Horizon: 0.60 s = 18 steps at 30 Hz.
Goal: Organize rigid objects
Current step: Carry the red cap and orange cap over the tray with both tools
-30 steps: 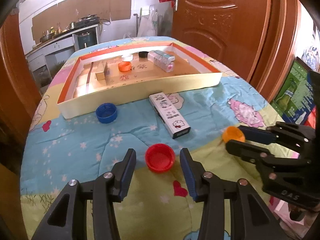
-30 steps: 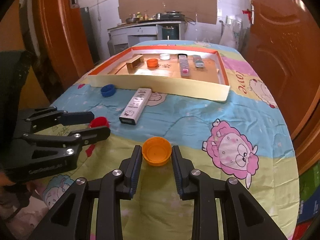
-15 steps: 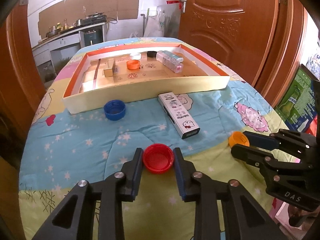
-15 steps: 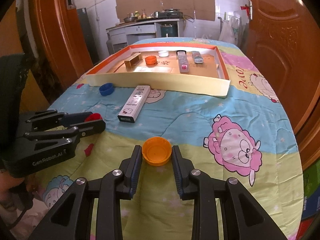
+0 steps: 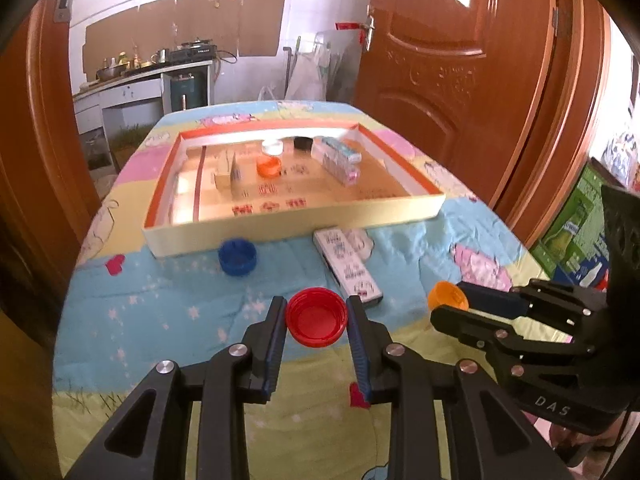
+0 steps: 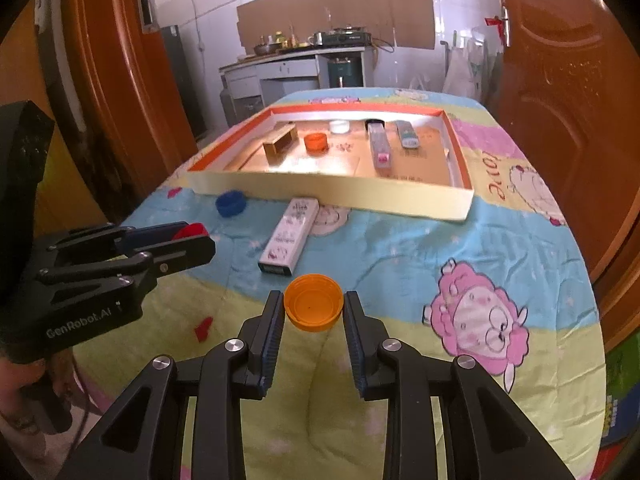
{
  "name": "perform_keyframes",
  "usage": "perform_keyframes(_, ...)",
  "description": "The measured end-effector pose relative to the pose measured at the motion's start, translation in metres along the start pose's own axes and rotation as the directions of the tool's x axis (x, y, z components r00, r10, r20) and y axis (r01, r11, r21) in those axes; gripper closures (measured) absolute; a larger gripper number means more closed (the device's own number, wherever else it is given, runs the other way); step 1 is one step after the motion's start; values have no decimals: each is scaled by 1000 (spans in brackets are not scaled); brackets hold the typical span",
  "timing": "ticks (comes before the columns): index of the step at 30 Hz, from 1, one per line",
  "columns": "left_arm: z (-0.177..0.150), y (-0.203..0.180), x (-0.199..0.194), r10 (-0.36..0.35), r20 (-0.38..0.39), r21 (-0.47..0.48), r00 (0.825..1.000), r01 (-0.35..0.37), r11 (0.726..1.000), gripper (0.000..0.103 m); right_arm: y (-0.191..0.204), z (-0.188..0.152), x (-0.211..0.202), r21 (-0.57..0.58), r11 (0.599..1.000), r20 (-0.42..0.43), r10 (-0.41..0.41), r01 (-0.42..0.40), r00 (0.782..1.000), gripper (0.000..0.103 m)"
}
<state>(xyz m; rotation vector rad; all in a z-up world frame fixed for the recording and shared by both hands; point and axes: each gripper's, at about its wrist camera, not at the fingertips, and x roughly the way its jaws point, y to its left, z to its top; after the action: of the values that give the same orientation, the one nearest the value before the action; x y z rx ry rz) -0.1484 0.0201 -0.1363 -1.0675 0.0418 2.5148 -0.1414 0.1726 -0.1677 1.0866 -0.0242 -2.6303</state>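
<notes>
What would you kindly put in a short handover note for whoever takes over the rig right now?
Left claw: shut on the red cap.
Right claw: shut on the orange cap.
On the cloth, outside the tray: blue cap and white box.
Done: several caps and boxes already lie in the tray.
Left: put both held caps in the tray, then probably the blue cap and white box.

"genrobot.ai" is printed on the left gripper (image 6: 192, 246); "das" is printed on the right gripper (image 5: 446, 307).
</notes>
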Motion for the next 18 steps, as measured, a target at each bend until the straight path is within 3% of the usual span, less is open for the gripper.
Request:
perform_keyframes(13, 38, 19, -8, 14, 60, -50, 998, -11, 999, 73, -4, 37, 1, -1, 1000, 39, -1, 1, 999, 72)
perform_keyframes(18, 56, 22, -10, 60, 95, -33, 994, -57, 998, 73, -7, 53, 4, -5, 1000, 53, -1, 1, 999, 72)
